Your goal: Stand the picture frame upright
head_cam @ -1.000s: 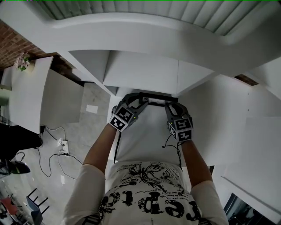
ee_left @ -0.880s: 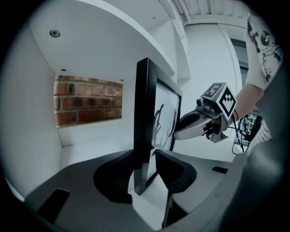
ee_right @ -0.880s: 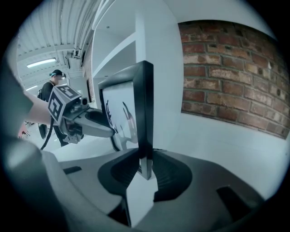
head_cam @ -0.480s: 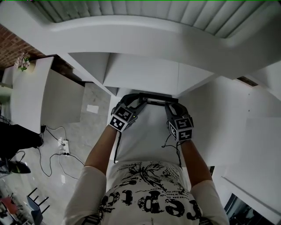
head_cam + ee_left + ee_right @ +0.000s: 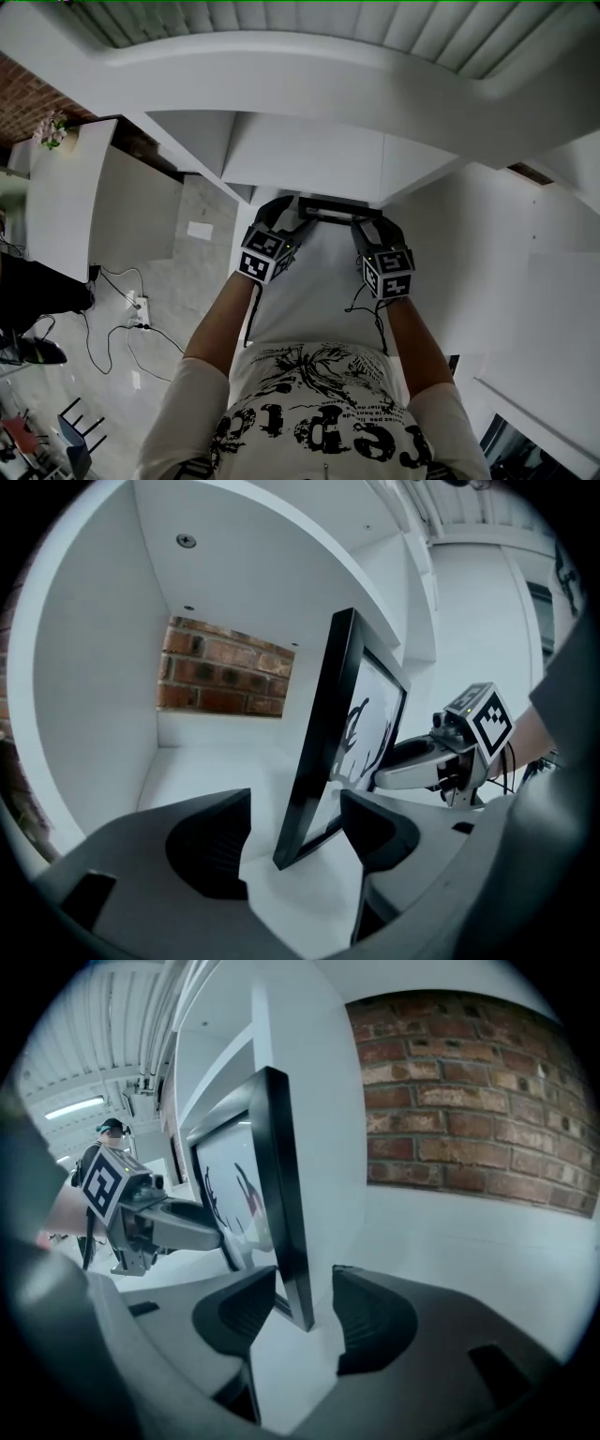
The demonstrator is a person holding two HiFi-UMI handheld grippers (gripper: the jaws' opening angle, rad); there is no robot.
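Observation:
A black picture frame [image 5: 338,206] with a black-and-white print stands upright on the white shelf floor [image 5: 202,771]. My left gripper [image 5: 292,841] straddles the frame's left end [image 5: 323,742]. Its jaws are opening, and there is a clear gap on the back side. My right gripper [image 5: 305,1312] straddles the other end of the frame [image 5: 281,1194]. Those jaws are opening too, with the pads off both faces. In the head view the left gripper [image 5: 286,221] and right gripper [image 5: 369,229] flank the frame.
The frame sits in a white shelf niche [image 5: 300,155] with a curved white top [image 5: 281,75]. Red brick [image 5: 225,667] shows behind it. On the floor at left lie cables and a power strip [image 5: 136,307], beside a white table [image 5: 61,202] bearing flowers [image 5: 49,131].
Both grippers stay at the frame's two ends. The left one has edged slightly towards the frame. The frame stands in the same place.

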